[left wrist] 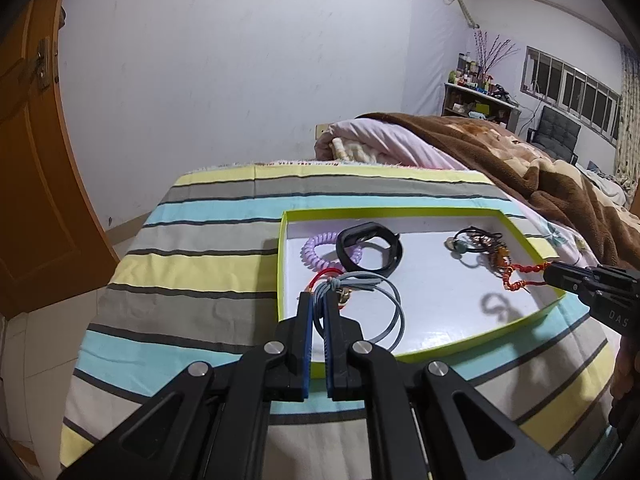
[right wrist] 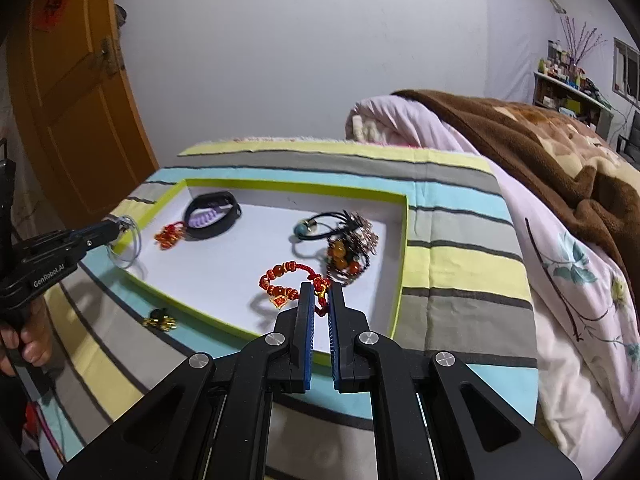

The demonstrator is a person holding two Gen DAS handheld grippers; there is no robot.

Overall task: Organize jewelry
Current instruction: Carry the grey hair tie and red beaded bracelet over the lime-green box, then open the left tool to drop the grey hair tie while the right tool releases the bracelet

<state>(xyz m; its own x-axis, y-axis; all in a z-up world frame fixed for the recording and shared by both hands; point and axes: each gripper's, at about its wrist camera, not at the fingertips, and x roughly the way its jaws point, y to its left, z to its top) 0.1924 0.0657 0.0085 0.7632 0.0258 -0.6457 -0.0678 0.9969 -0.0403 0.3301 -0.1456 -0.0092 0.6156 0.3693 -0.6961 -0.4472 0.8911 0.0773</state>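
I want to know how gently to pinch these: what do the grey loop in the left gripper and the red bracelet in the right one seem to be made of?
Grey loop: thin, smooth, matte cord, likely elastic or rubbery, hanging in limp rings. Red bracelet: knotted red cord strung with glossy reddish beads, perhaps glass or stone, and a small gold-coloured charm.

Shallow white tray (left wrist: pixel 420 322) with lime-green rim lay on striped bedspread. Black wristband (left wrist: pixel 370 250) rested over lilac spiral hair tie (left wrist: pixel 316 250) near tray's far left corner. Tangle of black cords, amber beads, teal bead (right wrist: pixel 344 240) sat toward far right. Grey cord loops (left wrist: pixel 384 308) hung above tray's left edge, pinched at knot. Red beaded bracelet with gold charm (right wrist: pixel 280 284) hung pinched at its cord near front. Red knot charm (right wrist: pixel 170 236) lay beside wristband. Small gold-black piece (right wrist: pixel 160 320) lay outside tray on bedspread.
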